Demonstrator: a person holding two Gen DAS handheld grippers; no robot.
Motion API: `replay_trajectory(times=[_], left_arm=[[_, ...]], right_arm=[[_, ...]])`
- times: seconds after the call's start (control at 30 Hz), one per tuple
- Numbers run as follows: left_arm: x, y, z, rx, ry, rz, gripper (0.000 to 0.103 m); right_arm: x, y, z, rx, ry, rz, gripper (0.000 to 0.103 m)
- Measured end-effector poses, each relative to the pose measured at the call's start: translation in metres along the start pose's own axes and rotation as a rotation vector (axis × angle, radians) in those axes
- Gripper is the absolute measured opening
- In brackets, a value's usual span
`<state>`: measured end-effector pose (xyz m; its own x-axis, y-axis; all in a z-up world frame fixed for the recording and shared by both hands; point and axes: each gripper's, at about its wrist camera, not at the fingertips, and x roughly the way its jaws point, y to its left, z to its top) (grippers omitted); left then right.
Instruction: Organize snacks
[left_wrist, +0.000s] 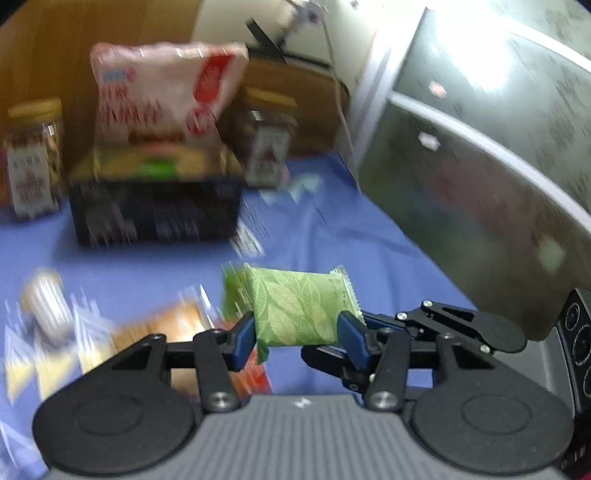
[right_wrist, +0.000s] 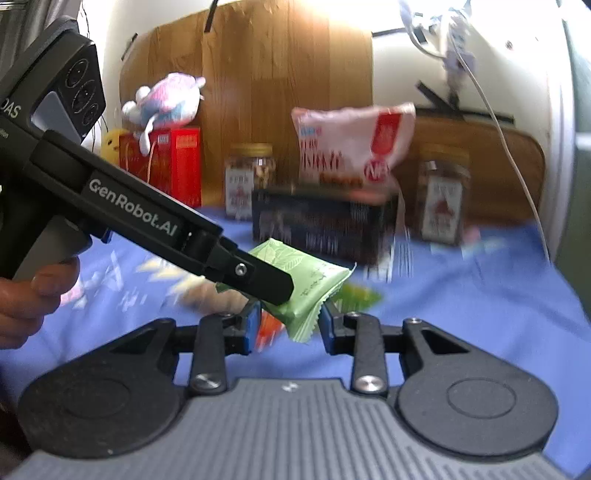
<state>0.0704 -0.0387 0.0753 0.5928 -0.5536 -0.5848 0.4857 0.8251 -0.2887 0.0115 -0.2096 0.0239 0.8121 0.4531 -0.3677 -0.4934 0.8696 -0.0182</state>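
Note:
A green leaf-print snack packet (left_wrist: 295, 306) hangs above the blue cloth (left_wrist: 332, 236). My left gripper (left_wrist: 297, 326) is shut on it, with the blue pads pressing its two sides. In the right wrist view the same packet (right_wrist: 319, 282) sticks out past the left gripper's black finger (right_wrist: 258, 277). The packet's crimped end dips between the pads of my right gripper (right_wrist: 290, 326). That gripper is open, with a gap on the left pad's side. A black mesh basket (left_wrist: 155, 210) holding flat packets stands further back, with a red and white bag (left_wrist: 166, 92) upright in it.
Two clear jars with yellow lids (left_wrist: 33, 158) (left_wrist: 266, 144) flank the basket. Loose snacks, a small bottle (left_wrist: 48, 306) and a cracker pack (left_wrist: 166, 328), lie at the left. A grey metal cabinet (left_wrist: 480, 166) walls the right side. A red box (right_wrist: 173, 166) and a plush toy (right_wrist: 166, 99) sit at the back left.

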Motion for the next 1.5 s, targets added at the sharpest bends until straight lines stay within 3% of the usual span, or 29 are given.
replay_trajectory(times=[0.13, 0.3, 0.57, 0.67, 0.83, 1.03, 1.17, 1.3, 1.4, 1.5], left_arm=[[0.021, 0.022, 0.050, -0.010, -0.074, 0.058, 0.049], [0.062, 0.057, 0.098, -0.060, -0.111, 0.115, 0.049], [0.105, 0.087, 0.118, -0.114, -0.093, 0.196, 0.050], [0.095, 0.088, 0.111, -0.106, -0.107, 0.217, 0.056], [0.068, 0.075, 0.089, -0.036, -0.109, 0.323, 0.056], [0.030, 0.060, 0.044, -0.004, -0.081, 0.406, 0.059], [0.008, 0.061, 0.011, -0.042, -0.050, 0.434, 0.059], [-0.006, 0.065, -0.016, -0.071, -0.027, 0.468, 0.059], [-0.012, 0.074, -0.031, -0.119, -0.003, 0.496, 0.059], [-0.018, 0.081, -0.043, -0.146, 0.007, 0.521, 0.059]], right_arm=[[0.041, -0.017, 0.037, -0.008, -0.031, -0.001, 0.036], [0.104, -0.042, 0.073, 0.031, -0.038, 0.001, 0.036], [0.166, -0.057, 0.084, 0.042, -0.005, -0.071, 0.042], [0.158, -0.060, 0.081, 0.075, -0.020, -0.085, 0.042], [0.128, -0.054, 0.066, 0.113, -0.039, -0.087, 0.042], [0.090, -0.039, 0.034, 0.243, 0.004, -0.033, 0.042], [0.068, -0.019, 0.013, 0.303, 0.039, 0.028, 0.042], [0.059, 0.010, 0.001, 0.252, 0.095, 0.100, 0.042], [0.068, 0.030, -0.003, 0.183, 0.160, 0.109, 0.045], [0.068, 0.048, -0.004, 0.093, 0.154, 0.085, 0.045]])
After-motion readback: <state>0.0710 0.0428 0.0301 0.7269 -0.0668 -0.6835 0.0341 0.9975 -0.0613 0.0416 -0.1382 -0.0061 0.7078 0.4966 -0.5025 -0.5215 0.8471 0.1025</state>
